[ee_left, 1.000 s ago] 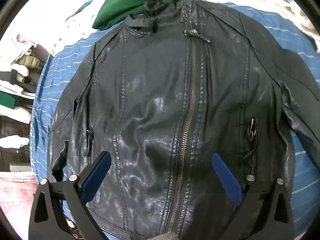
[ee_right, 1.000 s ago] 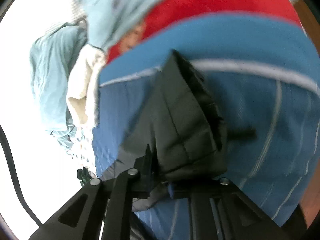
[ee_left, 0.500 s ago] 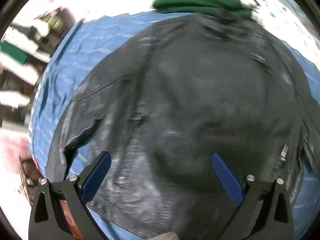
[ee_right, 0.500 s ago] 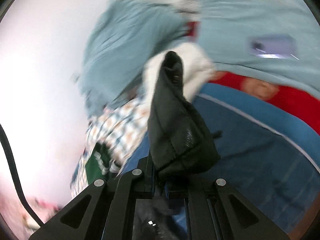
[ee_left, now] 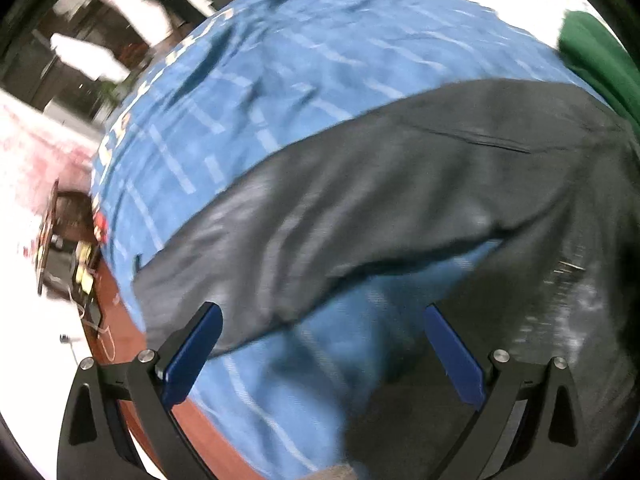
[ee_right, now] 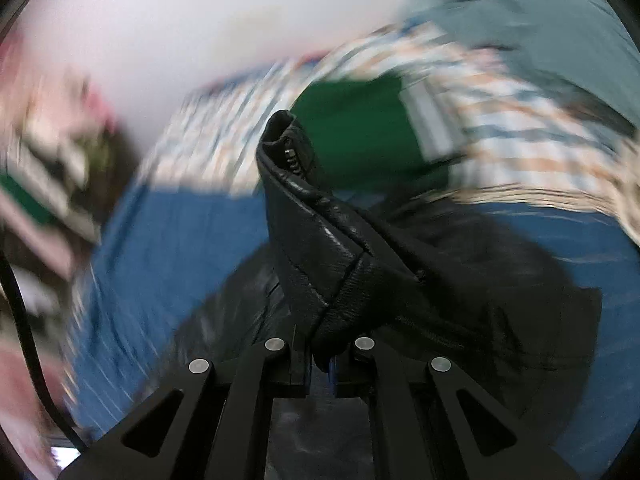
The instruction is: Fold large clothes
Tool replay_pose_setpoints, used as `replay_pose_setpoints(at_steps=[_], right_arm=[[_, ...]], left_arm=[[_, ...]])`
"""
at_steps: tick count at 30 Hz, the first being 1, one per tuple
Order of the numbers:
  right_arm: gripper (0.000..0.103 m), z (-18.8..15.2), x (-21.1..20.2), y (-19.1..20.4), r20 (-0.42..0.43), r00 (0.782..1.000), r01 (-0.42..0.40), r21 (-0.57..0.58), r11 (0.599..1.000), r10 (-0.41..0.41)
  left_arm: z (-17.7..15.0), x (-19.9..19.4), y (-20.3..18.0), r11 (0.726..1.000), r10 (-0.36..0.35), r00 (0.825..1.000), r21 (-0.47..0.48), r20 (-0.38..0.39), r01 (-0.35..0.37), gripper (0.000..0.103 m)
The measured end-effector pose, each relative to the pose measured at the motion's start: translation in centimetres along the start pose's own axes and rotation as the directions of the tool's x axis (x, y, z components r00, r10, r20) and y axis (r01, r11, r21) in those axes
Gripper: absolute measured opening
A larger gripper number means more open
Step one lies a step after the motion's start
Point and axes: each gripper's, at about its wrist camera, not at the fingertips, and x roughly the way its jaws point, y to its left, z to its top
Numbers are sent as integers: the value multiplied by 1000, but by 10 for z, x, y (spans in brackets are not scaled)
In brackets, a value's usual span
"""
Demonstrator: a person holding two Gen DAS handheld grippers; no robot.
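A black leather jacket lies on a blue striped bedspread. Its left sleeve stretches across the left wrist view, blurred by motion. My left gripper is open and empty, with its blue pads above the sleeve end and the bedspread between sleeve and body. My right gripper is shut on the other sleeve's cuff, which stands up from the jaws with its zipper showing. The jacket body lies below and to the right of that cuff.
A green garment lies at the jacket's far side, also in the right wrist view. A checked cloth and a grey-blue cloth lie beyond. The bed's brown edge is at lower left, with shelves and clutter past it.
The left gripper has swung left from the jacket's front to its left sleeve. The right gripper, still holding the cuff, has swung it over towards the jacket body and the green garment.
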Motion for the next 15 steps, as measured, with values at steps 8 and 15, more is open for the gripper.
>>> replay_pose_setpoints(at_steps=[8,15], right_arm=[[19,-80,128,83,-381,917,35,-222,974,-120],[64,-64,52,41,-421,907,-37,-49,998,13]], left_arm=[[-16,18,88,974,-69,993,-224,-99,45,103],[-52,60,148,690,-489,867,-652,-97,316,102]])
